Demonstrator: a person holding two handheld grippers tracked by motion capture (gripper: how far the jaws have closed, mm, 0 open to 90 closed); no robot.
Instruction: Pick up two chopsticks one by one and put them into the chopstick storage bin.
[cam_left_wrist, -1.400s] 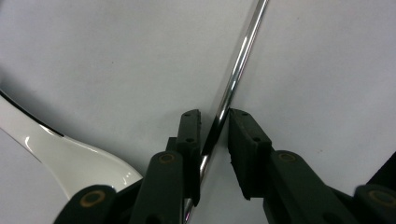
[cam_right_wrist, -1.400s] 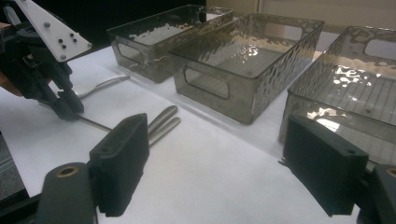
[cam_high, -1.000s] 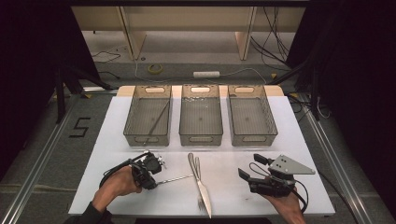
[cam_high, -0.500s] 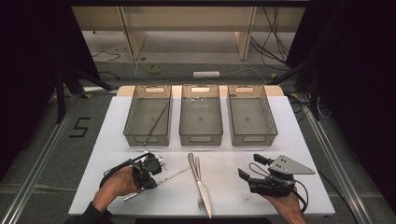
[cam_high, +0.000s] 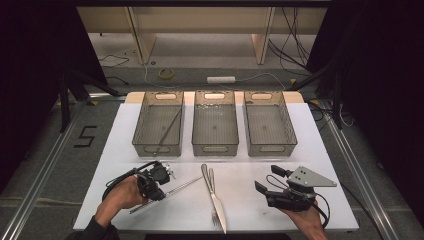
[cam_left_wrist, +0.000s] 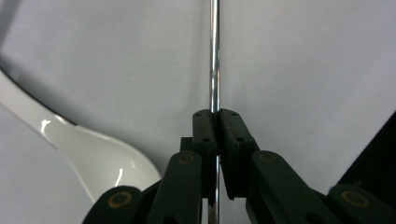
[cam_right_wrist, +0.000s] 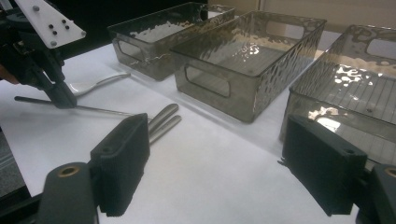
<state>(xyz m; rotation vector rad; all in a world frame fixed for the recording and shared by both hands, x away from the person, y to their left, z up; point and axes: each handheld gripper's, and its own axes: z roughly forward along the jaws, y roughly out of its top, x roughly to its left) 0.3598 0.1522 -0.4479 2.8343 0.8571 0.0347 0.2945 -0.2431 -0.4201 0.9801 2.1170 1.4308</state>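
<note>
Metal rod (cam_high: 172, 190) lies on the white table (cam_high: 325, 150), pinched at its middle by the left gripper (cam_left_wrist: 216, 122), just left of the knife and fork (cam_high: 214, 192). Beyond stand three trays; the left tray (cam_high: 159, 125) holds a thin stick. Right gripper (cam_right_wrist: 215, 163) hovers, jaws spread, empty.

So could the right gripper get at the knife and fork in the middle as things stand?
Probably yes. The right gripper is open and holds nothing, and bare table lies between it and the knife and fork. The left gripper is shut on a thin metal rod, off to the side.
</note>
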